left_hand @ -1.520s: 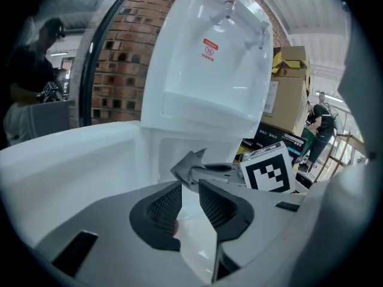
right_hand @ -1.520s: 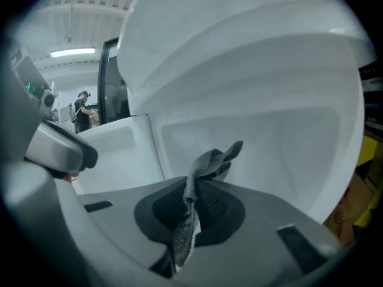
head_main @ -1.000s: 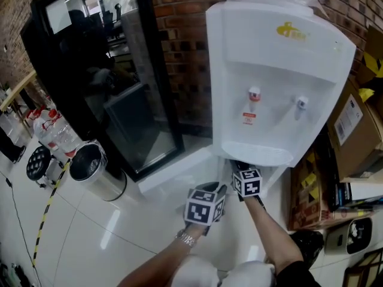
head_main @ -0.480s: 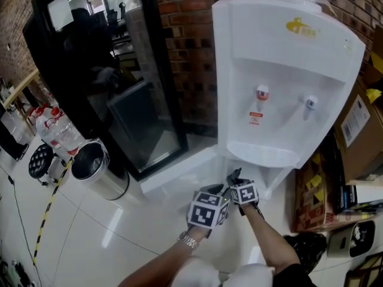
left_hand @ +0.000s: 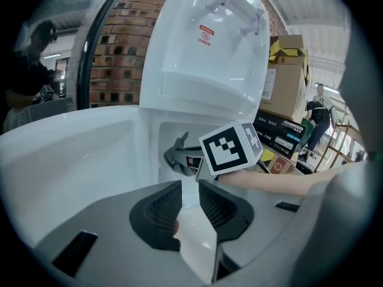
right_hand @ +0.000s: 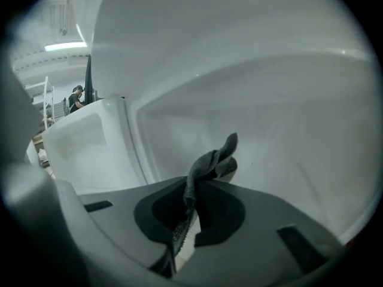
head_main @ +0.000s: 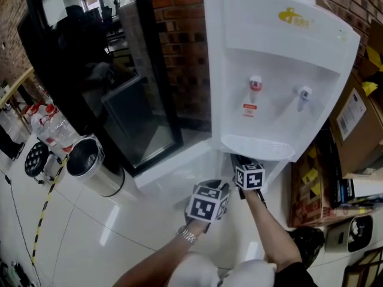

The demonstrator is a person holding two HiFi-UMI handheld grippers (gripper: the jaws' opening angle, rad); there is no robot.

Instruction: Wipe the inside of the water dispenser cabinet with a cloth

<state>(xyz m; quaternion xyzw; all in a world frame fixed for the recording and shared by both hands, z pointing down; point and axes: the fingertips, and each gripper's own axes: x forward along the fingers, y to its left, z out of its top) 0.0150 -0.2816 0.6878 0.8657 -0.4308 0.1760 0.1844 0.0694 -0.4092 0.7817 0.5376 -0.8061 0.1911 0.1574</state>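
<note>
Fingers (right_hand: 224, 211) of the right gripper (right_hand: 196, 187) were clamped together on a dark grey cloth (right_hand: 210, 159), a crumpled fold of which stuck up past the fingertips while a thin edge trailed down between the pads. That cloth sat inside the low cabinet (right_hand: 269, 112) of the white plastic water dispenser (head_main: 275, 70), close to the pale inner wall. Whether the fold actually touched the wall could not be told from the right gripper view.

From the left gripper view, the cloth (left_hand: 179, 154) showed as a dark bunch in the cabinet's mouth, just beside the right gripper's marker cube. In the head view the right gripper (head_main: 241, 162) reached in under the dispenser's drip ledge, below the red and blue taps.

The left gripper (left_hand: 190, 197) hung outside the cabinet, just beside the person's right forearm, pointing at the opening. Its ribbed dark pads (left_hand: 161, 208) stood a little apart with nothing between them.

The cabinet's white hinged door (head_main: 173, 163) lay swung open to the left over the glossy white tiled floor (head_main: 90, 232). Further left stood a round steel bin (head_main: 90, 166) and a tall black glass-fronted cooler (head_main: 108, 70), against a red brick wall (head_main: 179, 40). Brown cardboard boxes (head_main: 359, 118) were stacked to the dispenser's right.
</note>
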